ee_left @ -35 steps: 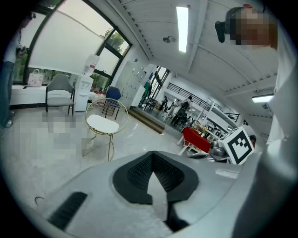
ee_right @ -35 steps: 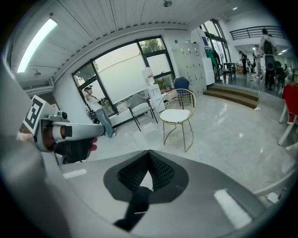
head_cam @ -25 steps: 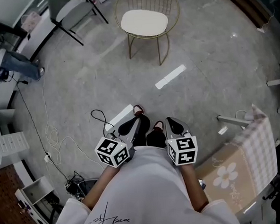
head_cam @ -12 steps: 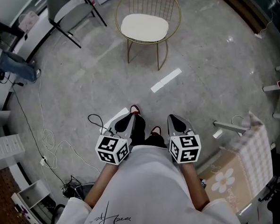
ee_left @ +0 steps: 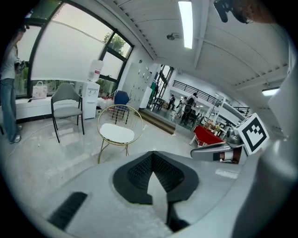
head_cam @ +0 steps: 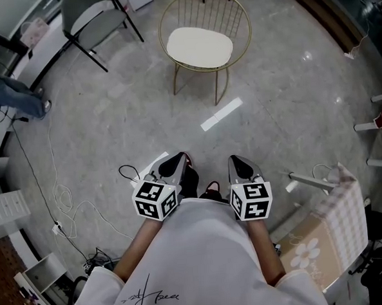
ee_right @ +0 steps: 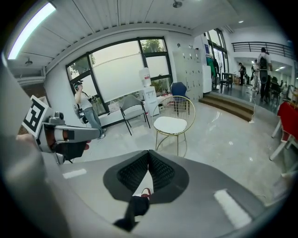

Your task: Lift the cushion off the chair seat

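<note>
A cream cushion [head_cam: 200,47] lies on the seat of a gold wire chair [head_cam: 166,18] at the top middle of the head view. The same cushion [ee_left: 117,133] shows ahead in the left gripper view, and the cushion [ee_right: 170,124] sits ahead in the right gripper view too. My left gripper [head_cam: 176,161] and right gripper [head_cam: 235,161] are held side by side in front of my body, well short of the chair. Both are shut with nothing between their jaws.
A grey office chair [head_cam: 87,16] stands at the upper left, with a person's legs [head_cam: 10,95] at the far left. Cables [head_cam: 64,195] trail over the floor on my left. A checked and flowered cushion on a chair [head_cam: 328,224] is at my right. White tape strip [head_cam: 221,114] lies on the floor.
Both grippers and I have moved forward toward the gold chair, which now sits slightly lower and nearer in the head view. The jaws stayed shut.
</note>
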`<state>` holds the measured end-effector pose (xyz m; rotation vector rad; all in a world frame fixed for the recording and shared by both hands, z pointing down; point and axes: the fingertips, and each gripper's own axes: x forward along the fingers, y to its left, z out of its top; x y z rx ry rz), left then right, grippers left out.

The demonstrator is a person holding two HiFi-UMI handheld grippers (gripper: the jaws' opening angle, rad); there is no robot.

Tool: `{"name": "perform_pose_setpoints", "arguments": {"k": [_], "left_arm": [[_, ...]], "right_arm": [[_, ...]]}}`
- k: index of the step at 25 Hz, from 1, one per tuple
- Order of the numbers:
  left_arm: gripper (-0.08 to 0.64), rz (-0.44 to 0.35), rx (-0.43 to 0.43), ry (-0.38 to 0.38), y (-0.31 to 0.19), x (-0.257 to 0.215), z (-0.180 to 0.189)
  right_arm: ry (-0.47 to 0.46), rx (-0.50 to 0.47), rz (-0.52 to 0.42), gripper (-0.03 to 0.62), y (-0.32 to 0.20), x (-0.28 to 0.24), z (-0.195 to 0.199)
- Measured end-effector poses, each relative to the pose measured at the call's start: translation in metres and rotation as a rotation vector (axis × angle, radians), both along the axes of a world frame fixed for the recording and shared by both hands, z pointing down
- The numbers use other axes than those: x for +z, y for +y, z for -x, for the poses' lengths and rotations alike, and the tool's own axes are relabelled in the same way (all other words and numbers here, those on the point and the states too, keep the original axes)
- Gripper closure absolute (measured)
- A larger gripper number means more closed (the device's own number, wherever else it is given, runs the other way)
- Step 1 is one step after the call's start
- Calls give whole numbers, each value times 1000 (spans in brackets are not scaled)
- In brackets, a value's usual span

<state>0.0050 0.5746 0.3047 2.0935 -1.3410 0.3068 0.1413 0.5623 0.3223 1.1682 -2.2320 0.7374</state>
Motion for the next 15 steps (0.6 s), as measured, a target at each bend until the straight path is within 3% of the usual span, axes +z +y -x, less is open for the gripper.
{"name": "perform_pose_setpoints", "arguments": {"k": [15], "left_arm": [[561,-27,38,19,-66,-18,87]], "right_arm": [[32,56,-47,560,-64,-23,85]]}}
